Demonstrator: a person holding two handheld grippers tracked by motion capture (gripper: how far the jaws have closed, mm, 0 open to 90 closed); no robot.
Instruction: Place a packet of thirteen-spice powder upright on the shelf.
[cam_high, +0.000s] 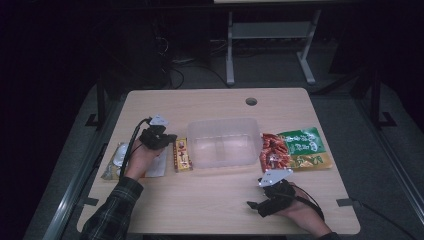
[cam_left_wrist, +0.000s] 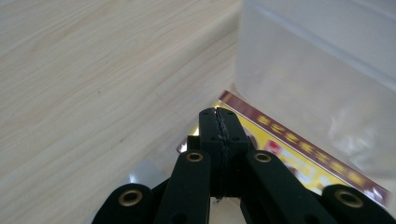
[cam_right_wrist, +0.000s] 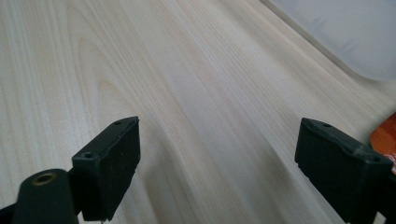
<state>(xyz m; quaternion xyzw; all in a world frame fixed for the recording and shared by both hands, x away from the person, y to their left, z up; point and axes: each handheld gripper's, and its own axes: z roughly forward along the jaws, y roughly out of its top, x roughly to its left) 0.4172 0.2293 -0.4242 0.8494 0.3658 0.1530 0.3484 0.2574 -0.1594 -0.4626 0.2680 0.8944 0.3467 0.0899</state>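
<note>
Wood-grain laminate covers the bench, which carries, from largest to smallest, a clear tub at centre, a green bag and a red bag touching its right side, a pale pouch near the left edge, and a yellow packet lying flat just beside the tub's left wall. The left gripper hangs over the packet's far end; the left gripper view shows its fingers pressed fully together, tips over the packet corner, and whether film is pinched between them cannot be told. The right gripper rests on the near right part of the bench, well apart from every item, its fingers spread wide with bare bench between them. Handling estimate: the packet is light, thin and flexible, with glossy film that will slip under a weak pinch; contents may crush. Take hold at a sealed end edge or corner, where the film lifts off the bench, not across the flat middle. The high view gives the full layout and both hands; the left gripper view adds the maroon printed border of the packet and the closed finger seam, which the high view is too coarse to show; the right gripper view adds the finger gap and a sliver of the red bag.
</note>
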